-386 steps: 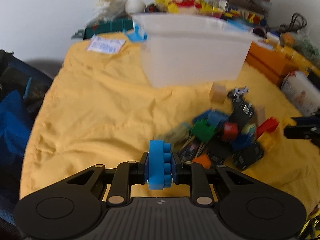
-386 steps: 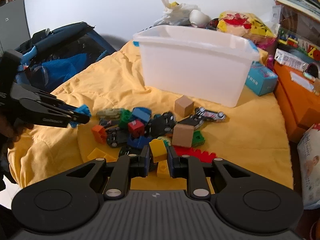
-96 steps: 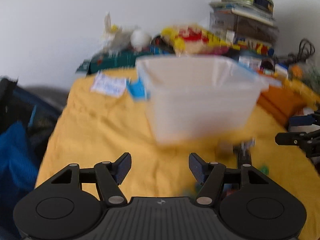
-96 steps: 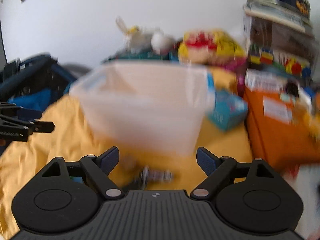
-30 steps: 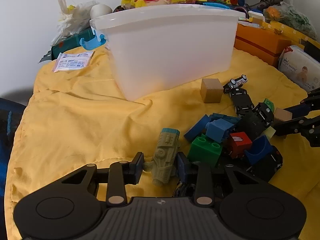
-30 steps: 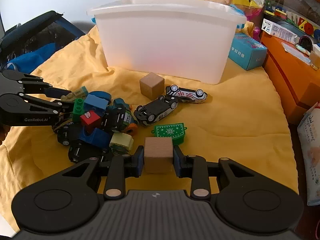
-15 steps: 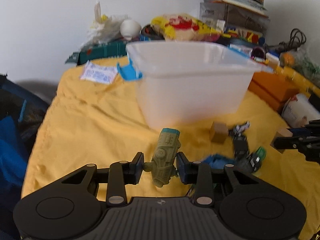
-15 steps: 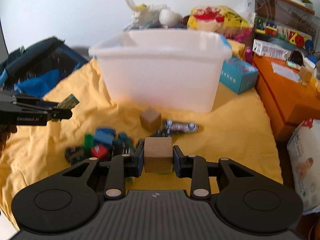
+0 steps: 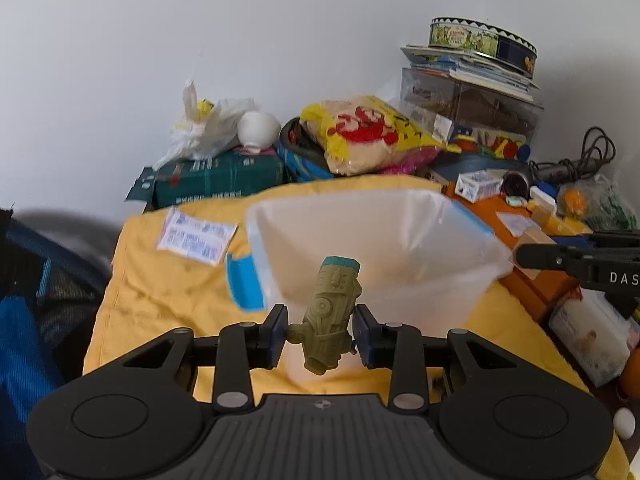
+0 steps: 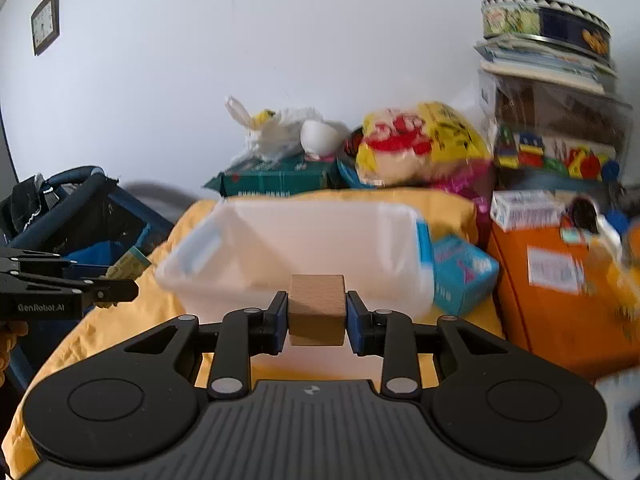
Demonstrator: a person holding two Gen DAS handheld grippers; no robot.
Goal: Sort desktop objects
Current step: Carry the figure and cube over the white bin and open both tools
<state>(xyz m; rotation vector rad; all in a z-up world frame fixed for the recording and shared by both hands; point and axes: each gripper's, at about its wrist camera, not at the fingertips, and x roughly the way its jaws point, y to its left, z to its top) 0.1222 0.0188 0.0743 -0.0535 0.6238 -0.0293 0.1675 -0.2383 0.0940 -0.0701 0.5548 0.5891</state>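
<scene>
The left gripper (image 9: pixel 321 330) is clenched on an olive-green toy vehicle (image 9: pixel 330 314). The fingers (image 9: pixel 276 334) press on its lower half from both sides, so the longer, teal-capped end stands up and forward, tilted slightly. This low grasp leaves most of the toy clear of the fingers, which should let it fall freely once released.

The right gripper (image 10: pixel 317 322) is clenched on a wooden cube (image 10: pixel 317 310). Its fingers (image 10: pixel 357 330) bear flat against two opposite faces, the firmest hold available on a block of this shape, and the cube sits square between them.

Both loads are carried above the yellow cloth (image 9: pixel 160 280) that covers the surface, in front of the translucent white bin (image 10: pixel 320 240). The bin stands toward the far edge of the surface with its open top facing up, and both cameras look over its near rim (the interior appears pale and blurred, so its contents cannot be determined). From the left wrist view the right gripper (image 9: pixel 576 260) appears beside the bin's right corner; from the right wrist view the left gripper (image 10: pixel 68 290) appears off the bin's left end.

Judgement: both items are being brought to the bin together for deposit. Neither is yet over the opening. Clutter along the far and right edges (boxes, bags, a tin) is not involved.
</scene>
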